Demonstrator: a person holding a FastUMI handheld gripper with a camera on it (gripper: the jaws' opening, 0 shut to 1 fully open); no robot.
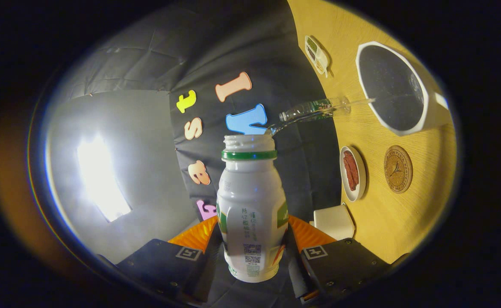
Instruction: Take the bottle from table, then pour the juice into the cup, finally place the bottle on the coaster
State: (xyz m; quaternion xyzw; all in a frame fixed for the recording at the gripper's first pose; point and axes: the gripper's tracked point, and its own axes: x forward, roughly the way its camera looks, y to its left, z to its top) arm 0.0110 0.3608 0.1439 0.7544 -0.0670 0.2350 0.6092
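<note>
Clamping the uncapped bottle (pixel 251 214) on both sides, the fingers (pixel 250 252) hold it tipped sideways off the desk (pixel 387 226), so pouring into the far cup (pixel 393 87) and reaching the coaster (pixel 398 169) apparently remain.

Dark blocky gripper (pixel 252 252) housings, square fiducial markers, small screws, ribbed fingers (pixel 195 235)

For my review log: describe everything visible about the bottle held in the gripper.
The bottle is white, plastic-looking, with a green neck ring, an uncapped threaded mouth and a printed label with green patches. The gripper has both fingers pressing its lower body from either side. It is lifted off the wooden table; the view is rolled, so its tilt is unclear. Nothing else touches it.
</note>
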